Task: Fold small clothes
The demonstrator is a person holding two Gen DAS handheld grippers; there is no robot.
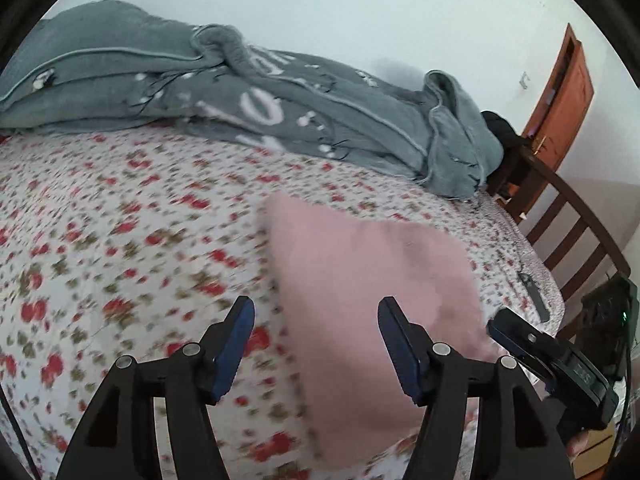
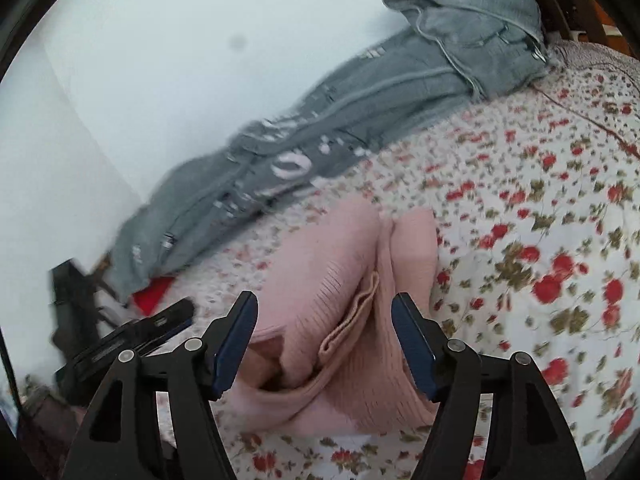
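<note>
A small pink knitted garment (image 1: 360, 280) lies folded on the floral bedsheet (image 1: 120, 220). In the right wrist view the pink garment (image 2: 360, 280) shows ribbed knit, a folded sleeve and an opening near me. My left gripper (image 1: 316, 312) is open and empty, just above the garment's left edge. My right gripper (image 2: 324, 308) is open and empty, its fingers straddling the garment's near end. The right gripper also shows in the left wrist view (image 1: 540, 352), at the garment's right side. The left gripper also shows in the right wrist view (image 2: 132, 340), at the garment's left.
A grey blanket with white lettering (image 1: 240, 92) lies bunched along the wall at the back of the bed; it also shows in the right wrist view (image 2: 360, 108). A dark wooden footboard (image 1: 568, 220) and a brown door (image 1: 560, 88) stand at the right. A red item (image 2: 154, 292) lies at the bed's edge.
</note>
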